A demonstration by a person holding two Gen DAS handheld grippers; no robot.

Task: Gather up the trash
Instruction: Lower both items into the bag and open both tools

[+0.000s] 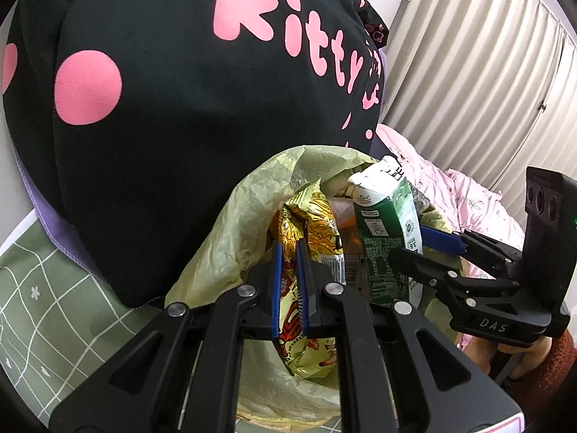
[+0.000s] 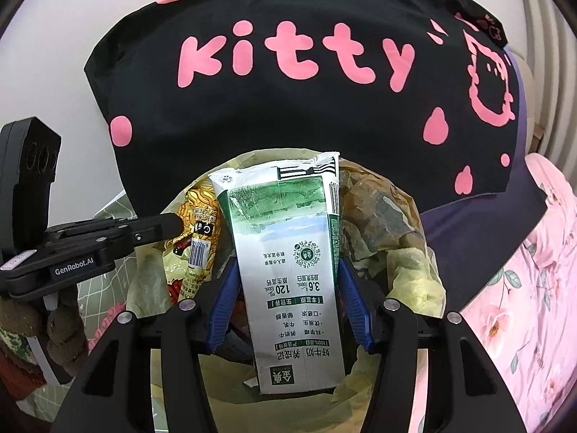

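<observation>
- Left wrist view: the left gripper (image 1: 288, 281) has its blue-padded fingers nearly pressed together, pinching a thin layer. I judge it to be the near rim of the thin yellow plastic trash bag (image 1: 223, 223), though the crinkled yellow-and-red snack wrapper (image 1: 310, 223) lies right behind the pads, so I cannot tell for sure.
- To the right in this view, the right gripper (image 1: 414, 249) reaches in with the green-and-white milk carton (image 1: 386, 223), which stands over the bag's mouth.
- Right wrist view: the right gripper (image 2: 288, 310) has its fingers spread wide and clamped on the carton's (image 2: 288, 252) two sides; the carton's lower end is inside the bag (image 2: 404, 270), top end pointing far.
- Risks: if the left pinch slips, the bag mouth could collapse and the carton land outside; released while tilted, the carton may catch on the rim or tip out.
- Count: one bag, one carton, one clear snack wrapper, two grippers, one black pillow with pink lettering (image 2: 288, 72) behind.
</observation>
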